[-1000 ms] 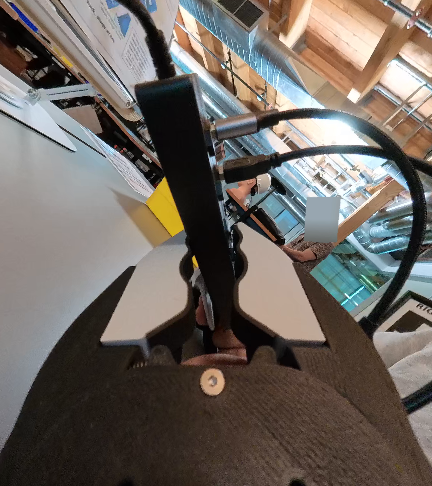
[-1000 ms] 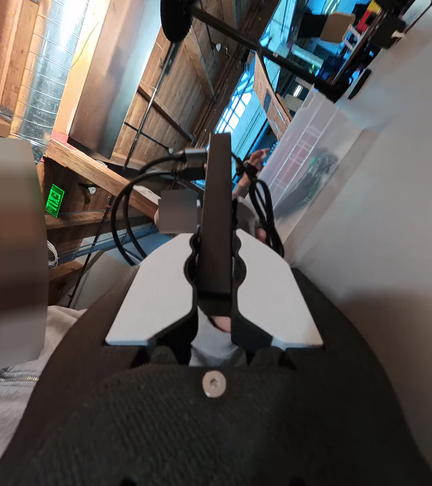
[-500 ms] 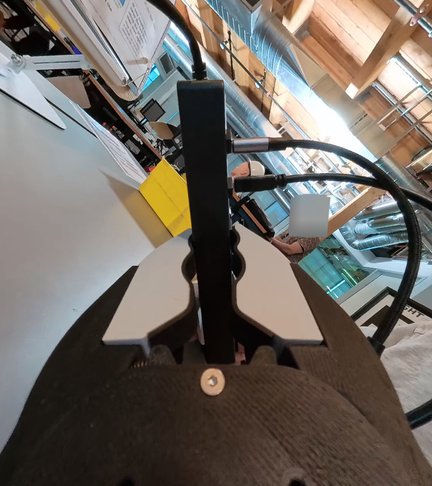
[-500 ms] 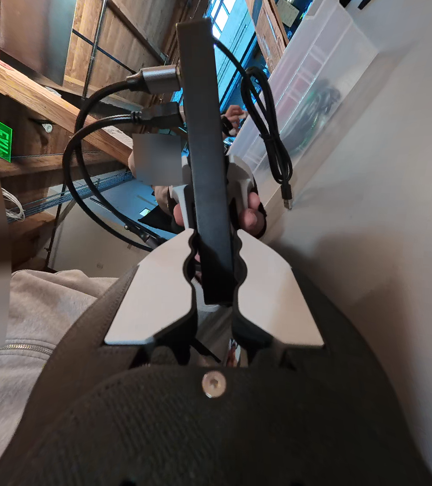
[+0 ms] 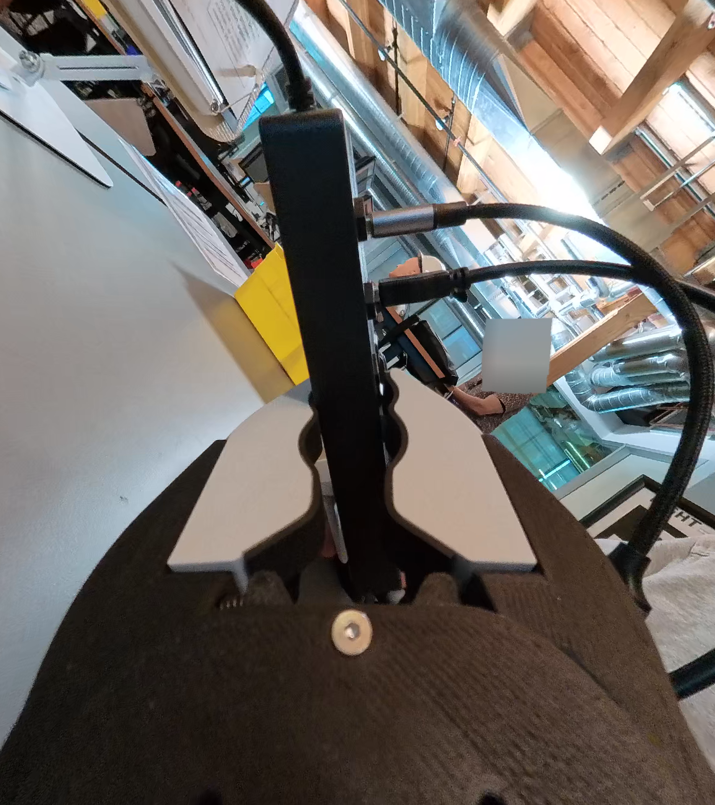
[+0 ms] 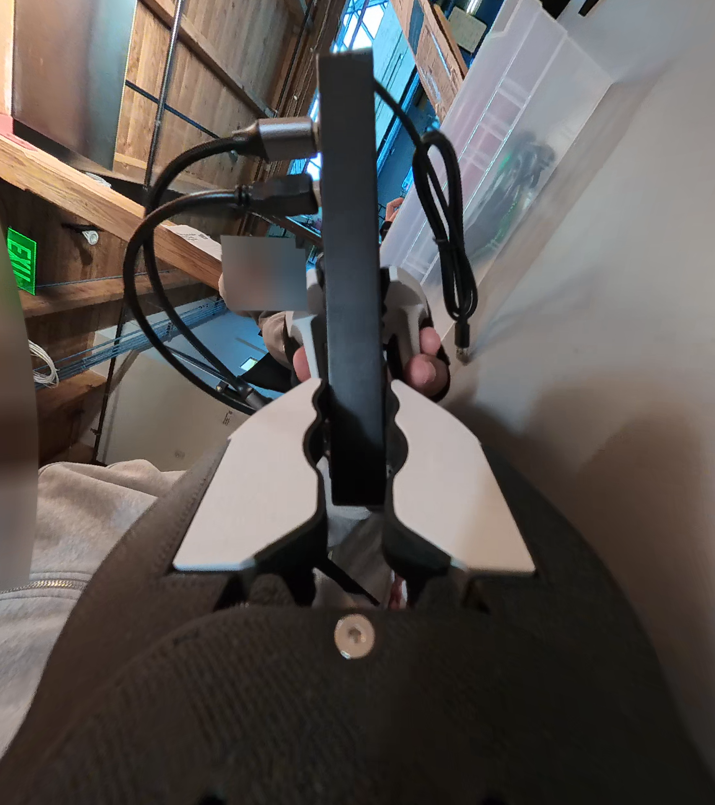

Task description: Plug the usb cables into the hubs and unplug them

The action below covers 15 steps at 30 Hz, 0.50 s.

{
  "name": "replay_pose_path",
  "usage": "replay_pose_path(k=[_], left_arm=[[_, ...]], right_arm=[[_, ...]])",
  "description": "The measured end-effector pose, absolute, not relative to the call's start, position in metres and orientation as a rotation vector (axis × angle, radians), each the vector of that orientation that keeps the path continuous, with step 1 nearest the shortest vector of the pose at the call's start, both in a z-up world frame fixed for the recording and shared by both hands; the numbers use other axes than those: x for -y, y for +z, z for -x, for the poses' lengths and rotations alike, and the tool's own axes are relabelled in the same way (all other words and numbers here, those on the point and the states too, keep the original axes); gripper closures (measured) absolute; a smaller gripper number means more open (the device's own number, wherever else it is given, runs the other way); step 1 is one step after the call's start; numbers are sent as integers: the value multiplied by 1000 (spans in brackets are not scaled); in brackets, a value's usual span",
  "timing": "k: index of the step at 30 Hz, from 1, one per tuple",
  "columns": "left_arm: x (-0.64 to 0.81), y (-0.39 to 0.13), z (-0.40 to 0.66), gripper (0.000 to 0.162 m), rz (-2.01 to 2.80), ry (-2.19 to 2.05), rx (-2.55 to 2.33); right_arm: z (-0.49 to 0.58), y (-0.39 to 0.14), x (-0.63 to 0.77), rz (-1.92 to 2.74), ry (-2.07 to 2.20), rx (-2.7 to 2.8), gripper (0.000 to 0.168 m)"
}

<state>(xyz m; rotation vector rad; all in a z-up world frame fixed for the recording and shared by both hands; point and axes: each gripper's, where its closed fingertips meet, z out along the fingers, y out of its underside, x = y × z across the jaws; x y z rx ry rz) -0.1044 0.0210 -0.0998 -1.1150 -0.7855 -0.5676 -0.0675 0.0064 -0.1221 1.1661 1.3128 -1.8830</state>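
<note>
braided cable [image 5: 691,392] leaves the right edge, hub [image 5: 325,305] base hidden between fingers [image 5: 260,488]

**Matt plastics, braided cables, bare metal**

The hub [image 5: 325,305] is matt black plastic. One cable [image 5: 673,313] wears woven braid behind a brushed metal plug [image 5: 403,218]. The fingers [image 5: 260,492] look smooth matt grey; the counter [image 5: 64,348] is smooth, pale. Overhead, rough wooden beams [image 5: 652,56] and shiny metal ducts [image 5: 456,74].

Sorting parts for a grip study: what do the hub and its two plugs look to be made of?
Hub: matte black, likely plastic or coated metal; no glare. Upper plug: brushed grey metal shell, with a soft sheen. Lower plug: black moulded plastic, probably, slightly glossy. Both tongs clamp the hub.
</note>
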Motion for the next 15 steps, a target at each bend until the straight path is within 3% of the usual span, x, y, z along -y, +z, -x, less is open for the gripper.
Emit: replay_pose_path(k=[15], left_arm=[[-30,-98,92,134,1203,-477,712]], right_arm=[[72,-112,-8,-1150,-1967,-1217,143]])
